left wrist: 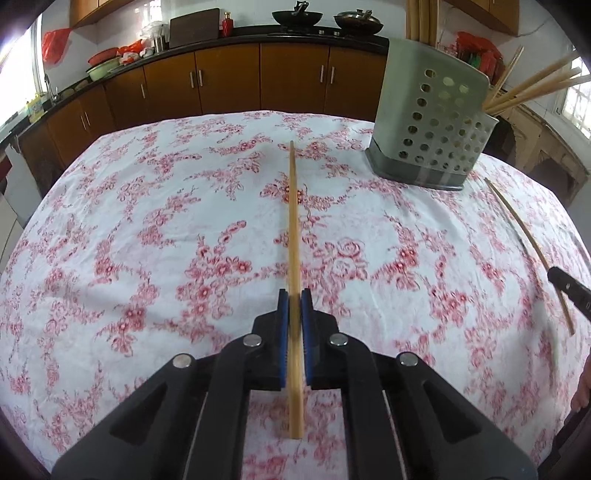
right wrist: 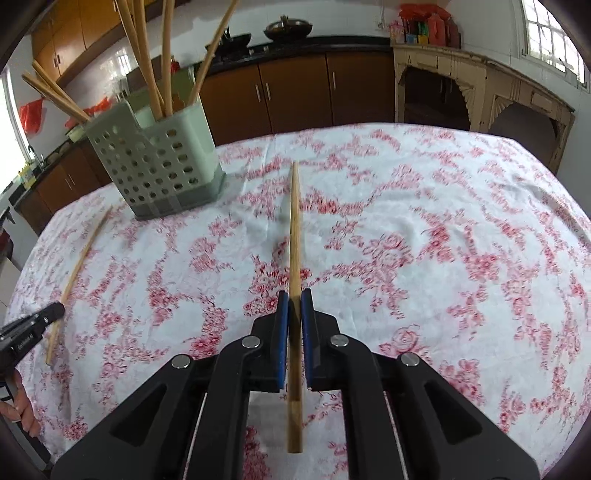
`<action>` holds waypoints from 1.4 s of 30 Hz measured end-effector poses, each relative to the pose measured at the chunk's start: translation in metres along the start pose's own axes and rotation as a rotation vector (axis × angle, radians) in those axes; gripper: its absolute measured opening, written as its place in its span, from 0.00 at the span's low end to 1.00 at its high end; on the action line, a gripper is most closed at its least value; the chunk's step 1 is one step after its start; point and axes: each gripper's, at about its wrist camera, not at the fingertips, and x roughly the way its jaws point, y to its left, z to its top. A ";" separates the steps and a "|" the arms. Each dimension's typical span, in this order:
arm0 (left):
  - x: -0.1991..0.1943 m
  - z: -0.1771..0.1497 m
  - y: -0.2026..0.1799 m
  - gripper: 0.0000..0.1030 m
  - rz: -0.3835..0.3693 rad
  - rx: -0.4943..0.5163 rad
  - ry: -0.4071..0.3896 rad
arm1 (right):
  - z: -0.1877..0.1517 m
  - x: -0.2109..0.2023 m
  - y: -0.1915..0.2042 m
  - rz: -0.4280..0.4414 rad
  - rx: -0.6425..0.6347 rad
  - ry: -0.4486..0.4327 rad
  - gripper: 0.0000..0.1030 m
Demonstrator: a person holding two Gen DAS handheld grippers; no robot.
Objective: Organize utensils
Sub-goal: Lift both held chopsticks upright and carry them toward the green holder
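Note:
My left gripper is shut on a bamboo chopstick that runs straight ahead between its blue pads over the floral tablecloth. My right gripper is likewise shut on a second chopstick. A pale green perforated utensil holder stands at the far right of the left wrist view, with several chopsticks in it. The same holder shows at the far left of the right wrist view. Each view catches the other gripper at its edge with its chopstick.
The tablecloth covers the whole table. Brown kitchen cabinets and a dark counter with woks stand beyond the far edge. A cream wooden sideboard sits at the right. A person's hand shows at the lower left.

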 end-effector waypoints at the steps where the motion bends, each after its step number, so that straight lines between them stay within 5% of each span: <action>1: -0.002 0.000 0.001 0.08 -0.003 0.000 -0.002 | 0.001 -0.003 -0.001 0.002 0.003 -0.009 0.08; 22: -0.139 0.052 0.004 0.07 -0.068 0.021 -0.417 | 0.052 -0.103 -0.008 0.028 0.005 -0.376 0.07; 42: -0.154 0.063 -0.002 0.07 -0.109 0.019 -0.451 | 0.063 -0.121 0.012 0.092 -0.011 -0.418 0.07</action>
